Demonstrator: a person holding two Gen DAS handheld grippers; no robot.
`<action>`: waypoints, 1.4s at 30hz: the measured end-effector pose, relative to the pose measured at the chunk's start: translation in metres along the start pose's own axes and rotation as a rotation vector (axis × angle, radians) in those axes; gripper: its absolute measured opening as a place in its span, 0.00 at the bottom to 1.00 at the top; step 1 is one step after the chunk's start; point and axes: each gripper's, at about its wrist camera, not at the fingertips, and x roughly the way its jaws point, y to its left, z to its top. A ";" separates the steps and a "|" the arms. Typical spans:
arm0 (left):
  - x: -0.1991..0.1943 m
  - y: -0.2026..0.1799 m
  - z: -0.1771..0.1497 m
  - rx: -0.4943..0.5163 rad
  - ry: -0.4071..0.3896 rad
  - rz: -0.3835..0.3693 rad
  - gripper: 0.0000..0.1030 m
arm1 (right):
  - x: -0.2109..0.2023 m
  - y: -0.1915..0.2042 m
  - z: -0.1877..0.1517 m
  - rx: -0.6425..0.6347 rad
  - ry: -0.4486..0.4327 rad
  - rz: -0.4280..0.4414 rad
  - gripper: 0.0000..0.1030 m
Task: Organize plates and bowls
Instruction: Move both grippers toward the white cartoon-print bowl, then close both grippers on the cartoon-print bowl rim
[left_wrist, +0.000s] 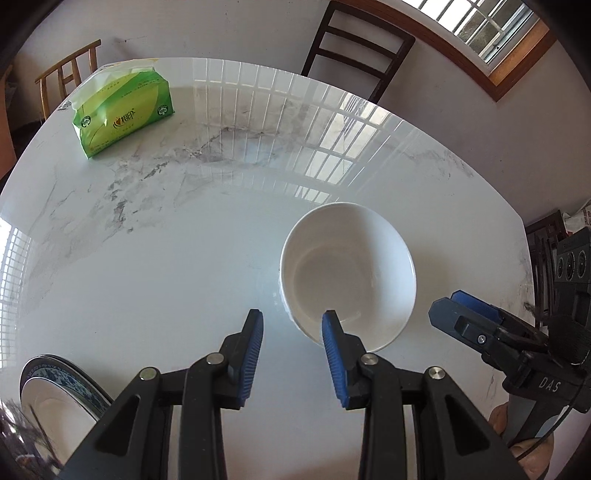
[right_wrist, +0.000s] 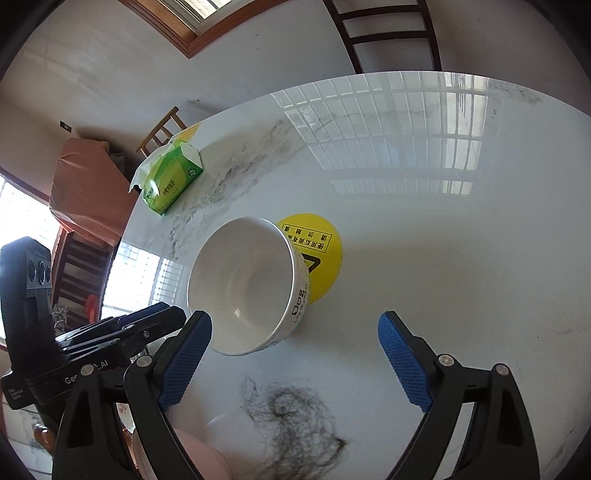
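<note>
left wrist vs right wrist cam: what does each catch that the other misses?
Left wrist only: a blue-patterned plate at the lower left edge.

Right wrist only: a yellow round sticker partly hidden behind the bowl, black print on the bowl's outer wall, a dark tangle of hair-like strands on the near tabletop, and something pink at the bottom edge.

Both: the white bowl upright on the marble table, the green tissue pack, the dark chair, and both grippers, left gripper and right gripper, open.

white bowl (left_wrist: 347, 273), green tissue pack (left_wrist: 123, 114), yellow disc (right_wrist: 317, 254)
</note>
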 end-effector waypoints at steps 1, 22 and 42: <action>0.005 0.000 0.002 -0.002 0.009 0.001 0.33 | 0.004 -0.002 0.003 0.000 0.009 0.004 0.87; 0.022 0.000 -0.009 -0.025 0.015 0.035 0.11 | 0.040 -0.003 -0.002 -0.009 0.117 0.059 0.23; -0.007 0.002 -0.054 -0.008 0.005 0.081 0.11 | 0.015 0.026 -0.050 -0.064 0.148 -0.031 0.18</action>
